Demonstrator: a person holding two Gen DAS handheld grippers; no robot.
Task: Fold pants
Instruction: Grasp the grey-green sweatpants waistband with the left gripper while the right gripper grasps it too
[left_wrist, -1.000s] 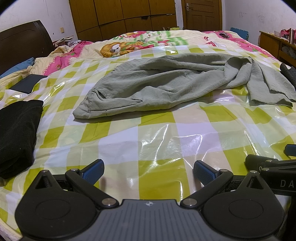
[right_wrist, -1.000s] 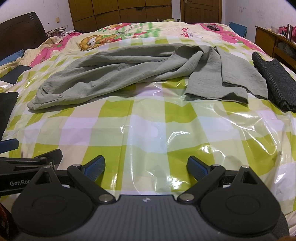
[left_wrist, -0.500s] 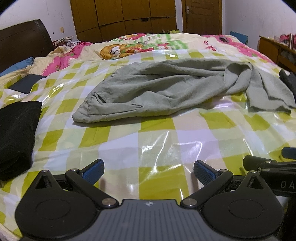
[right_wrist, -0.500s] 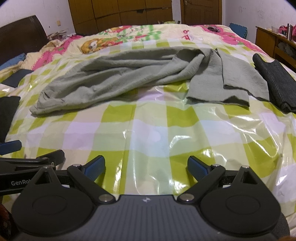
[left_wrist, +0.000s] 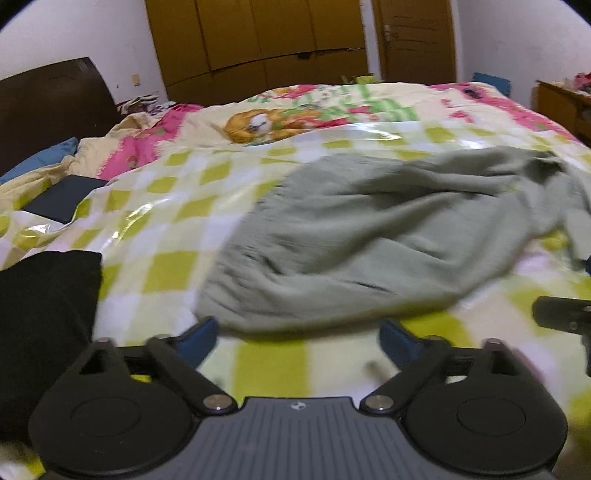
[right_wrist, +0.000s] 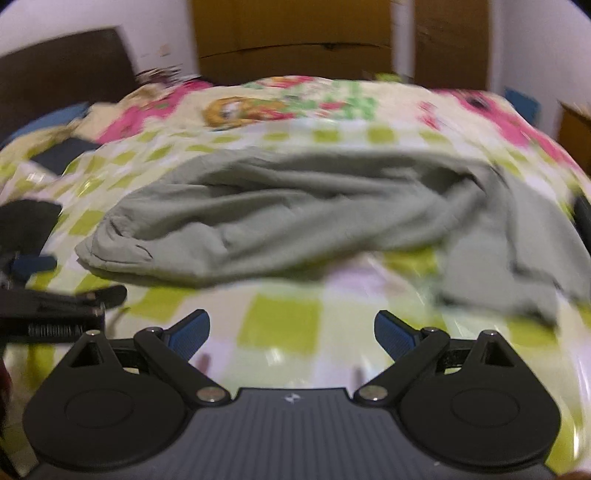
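Pants (left_wrist: 388, 236), grey-green and rumpled, lie across the checked plastic sheet (left_wrist: 177, 258) on the bed, just ahead of both grippers. Left gripper (left_wrist: 295, 338) jaws, spread with nothing between, have just been closing slightly; right gripper (right_wrist: 291, 330) jaws stand spread, empty

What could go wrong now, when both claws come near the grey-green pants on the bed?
1. The pants lie bunched in overlapping folds, so a claw may pinch several layers rather than one edge.
2. The plastic checked sheet looks glossy and wrinkled; the left claw, jaws open just before the gathered end, might catch it too.
3. The right claw, also open, is close beside the left; they could bump.
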